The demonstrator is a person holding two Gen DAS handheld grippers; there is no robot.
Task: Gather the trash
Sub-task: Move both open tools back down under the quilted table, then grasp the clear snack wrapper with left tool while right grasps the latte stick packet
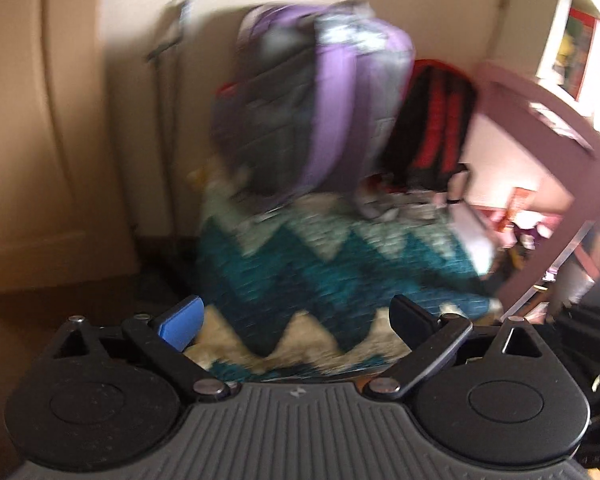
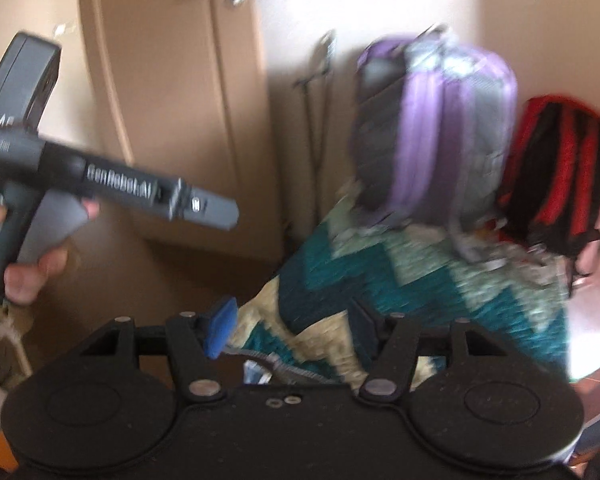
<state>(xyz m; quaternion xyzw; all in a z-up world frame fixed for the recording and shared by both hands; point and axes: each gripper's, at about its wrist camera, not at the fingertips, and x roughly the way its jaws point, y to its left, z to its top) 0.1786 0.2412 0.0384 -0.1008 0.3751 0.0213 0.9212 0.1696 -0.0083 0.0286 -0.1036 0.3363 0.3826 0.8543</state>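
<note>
Both views are motion-blurred. No piece of trash can be made out. My left gripper (image 1: 296, 318) is open and empty, its fingers wide apart above a teal, white and cream zigzag blanket (image 1: 320, 264). Its grey body also shows in the right wrist view (image 2: 112, 184), held in a hand at the left. My right gripper (image 2: 296, 328) is open and empty over the same blanket (image 2: 400, 292). A small bluish and grey item (image 2: 268, 368) lies just below the right gripper, too blurred to identify.
A purple and grey backpack (image 1: 320, 100) and a red and black backpack (image 1: 436, 120) stand on the blanket against the wall. Beige cabinet doors (image 2: 172, 100) are at the left. A pink frame (image 1: 560, 152) and cluttered shelves are at the right.
</note>
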